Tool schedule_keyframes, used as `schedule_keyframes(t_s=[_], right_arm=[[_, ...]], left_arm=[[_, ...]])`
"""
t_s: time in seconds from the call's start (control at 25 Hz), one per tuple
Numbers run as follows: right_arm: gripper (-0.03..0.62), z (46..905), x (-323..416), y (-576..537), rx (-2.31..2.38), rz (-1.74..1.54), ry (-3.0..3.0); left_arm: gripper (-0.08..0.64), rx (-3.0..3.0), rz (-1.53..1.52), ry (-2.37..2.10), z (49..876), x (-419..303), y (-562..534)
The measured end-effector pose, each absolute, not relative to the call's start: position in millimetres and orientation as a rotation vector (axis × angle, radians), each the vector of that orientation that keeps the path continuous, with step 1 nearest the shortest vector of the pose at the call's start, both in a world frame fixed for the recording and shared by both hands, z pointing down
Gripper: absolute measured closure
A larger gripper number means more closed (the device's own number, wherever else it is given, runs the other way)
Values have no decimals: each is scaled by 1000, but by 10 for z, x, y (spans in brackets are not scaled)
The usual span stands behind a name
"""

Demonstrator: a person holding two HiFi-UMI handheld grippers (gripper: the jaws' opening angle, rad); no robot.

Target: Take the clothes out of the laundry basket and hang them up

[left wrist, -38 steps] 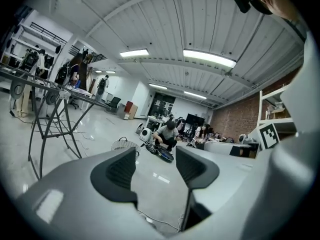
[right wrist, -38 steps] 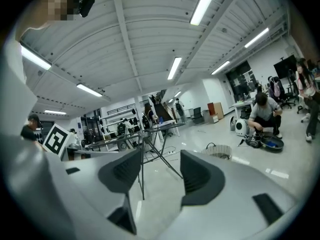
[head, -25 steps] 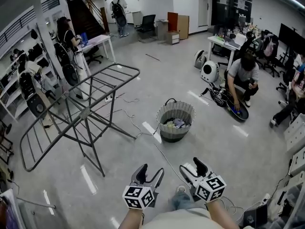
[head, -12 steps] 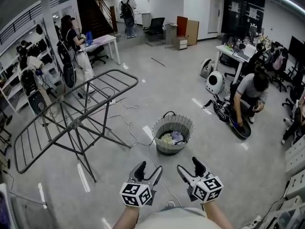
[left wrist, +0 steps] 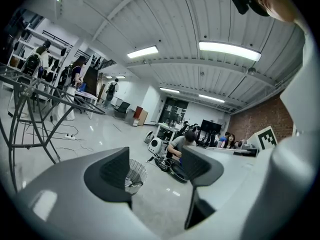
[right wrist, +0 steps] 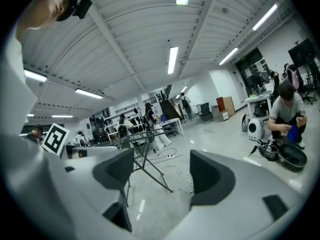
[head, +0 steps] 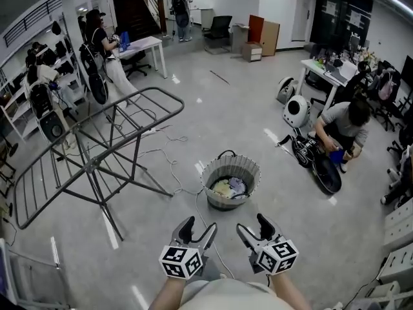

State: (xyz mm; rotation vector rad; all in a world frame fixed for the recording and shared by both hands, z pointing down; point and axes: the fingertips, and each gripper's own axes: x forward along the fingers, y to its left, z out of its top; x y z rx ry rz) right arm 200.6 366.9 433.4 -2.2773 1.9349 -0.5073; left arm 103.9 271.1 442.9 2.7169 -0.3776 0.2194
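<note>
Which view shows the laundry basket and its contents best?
The head view: it looks down into the laundry basket, showing the clothes inside. The left gripper view catches only its side wall beside a jaw; the right gripper view misses it.

left gripper (head: 199,226): jaws apart, nothing between, pointing slightly below level. right gripper (head: 253,225): jaws just been opening, now wide, nothing between. 2 grippers side by side, near, not touching. left forearm (head: 170,294) and right forearm (head: 288,289) low in head view.
</note>
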Motion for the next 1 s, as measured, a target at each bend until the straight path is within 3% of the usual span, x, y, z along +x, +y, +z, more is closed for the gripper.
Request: schedule_keyframes(t_s=[1.0], right_arm=[[262,4440,3359,2177,-2348,-555,1869]], left_arm=[[245,2695,308,-267,4703,2477,1168]])
